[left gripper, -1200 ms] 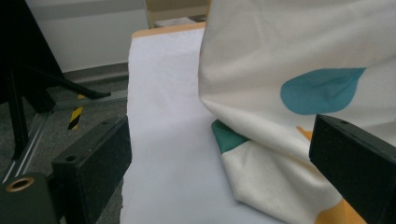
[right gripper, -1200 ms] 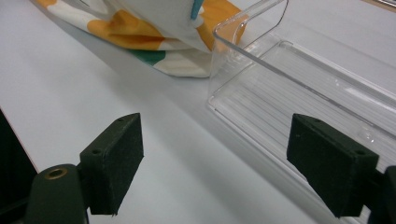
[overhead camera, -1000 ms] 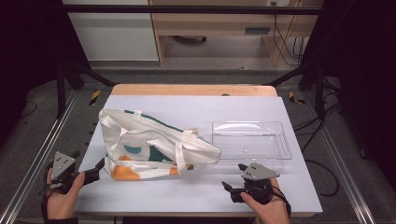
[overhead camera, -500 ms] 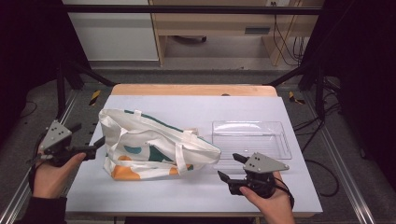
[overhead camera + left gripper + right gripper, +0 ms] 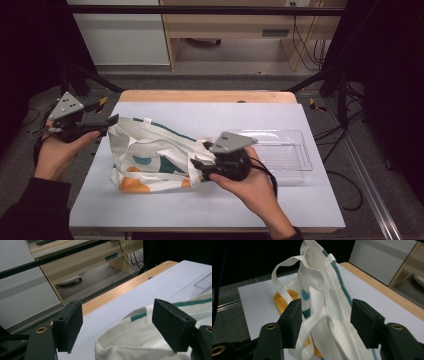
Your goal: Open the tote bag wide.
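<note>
A white cloth tote bag [image 5: 150, 160] with teal and orange print lies slumped on the white table sheet [image 5: 200, 210]. My left gripper [image 5: 111, 126] hovers at the bag's left end. In the left gripper view its jaws [image 5: 116, 325] have just been closing but stand wide, with the bag's teal-trimmed rim [image 5: 130, 342] loose between them. My right gripper [image 5: 199, 156] is at the bag's right end. Its jaws [image 5: 325, 320] have just been closing too, and folds of the bag [image 5: 324, 290] and a strap hang between the pads, which do not pinch them.
A clear plastic tray [image 5: 295, 150] lies on the sheet right of the bag, just behind the right hand. The table's wooden far edge [image 5: 200, 96] runs along the back. Dark frame posts and cables stand around the table.
Both hands have risen and come in from the table's front corners to the bag's two ends. The right gripper's jaws now straddle the bag's cloth, and the bag's left end is lifted.
</note>
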Tool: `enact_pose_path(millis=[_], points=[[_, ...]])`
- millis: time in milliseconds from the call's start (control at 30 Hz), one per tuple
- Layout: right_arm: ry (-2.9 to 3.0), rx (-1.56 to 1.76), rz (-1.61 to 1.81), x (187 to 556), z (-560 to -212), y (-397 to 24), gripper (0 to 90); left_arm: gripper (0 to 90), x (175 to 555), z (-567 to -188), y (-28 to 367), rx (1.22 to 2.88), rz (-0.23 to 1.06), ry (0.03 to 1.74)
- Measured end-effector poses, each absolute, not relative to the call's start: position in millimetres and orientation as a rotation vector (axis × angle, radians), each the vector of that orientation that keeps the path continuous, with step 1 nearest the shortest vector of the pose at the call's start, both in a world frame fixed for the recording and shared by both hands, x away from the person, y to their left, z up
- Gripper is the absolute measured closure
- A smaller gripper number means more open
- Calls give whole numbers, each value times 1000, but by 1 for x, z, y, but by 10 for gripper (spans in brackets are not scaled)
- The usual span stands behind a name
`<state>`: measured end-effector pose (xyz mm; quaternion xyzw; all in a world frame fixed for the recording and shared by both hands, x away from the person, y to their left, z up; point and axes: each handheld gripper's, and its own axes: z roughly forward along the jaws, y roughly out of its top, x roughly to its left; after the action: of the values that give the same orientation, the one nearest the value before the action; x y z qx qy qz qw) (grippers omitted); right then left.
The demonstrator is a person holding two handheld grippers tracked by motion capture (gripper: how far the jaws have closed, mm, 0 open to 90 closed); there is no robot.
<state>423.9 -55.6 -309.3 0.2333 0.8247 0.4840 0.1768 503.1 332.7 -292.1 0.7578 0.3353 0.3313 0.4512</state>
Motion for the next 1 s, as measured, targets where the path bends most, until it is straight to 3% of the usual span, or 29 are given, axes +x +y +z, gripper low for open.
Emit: enact_pose_path(millis=[67, 333, 500, 600, 1000], points=[[2375, 670, 1340, 437, -308, -40, 504, 283, 510, -290, 331, 1889, 808, 816], [2555, 721, 1197, 480, -323, 8, 515, 341, 529, -296, 335, 1929, 758, 832], [2582, 699, 1136, 477, -335, 20, 776, 374, 532, -298, 335, 1984, 744, 818], [2565, 670, 1180, 469, -337, 17, 860, 412, 532, -298, 334, 2015, 734, 813], [2567, 559, 1280, 423, -352, 9, 887, 413, 528, -301, 316, 2174, 632, 735]])
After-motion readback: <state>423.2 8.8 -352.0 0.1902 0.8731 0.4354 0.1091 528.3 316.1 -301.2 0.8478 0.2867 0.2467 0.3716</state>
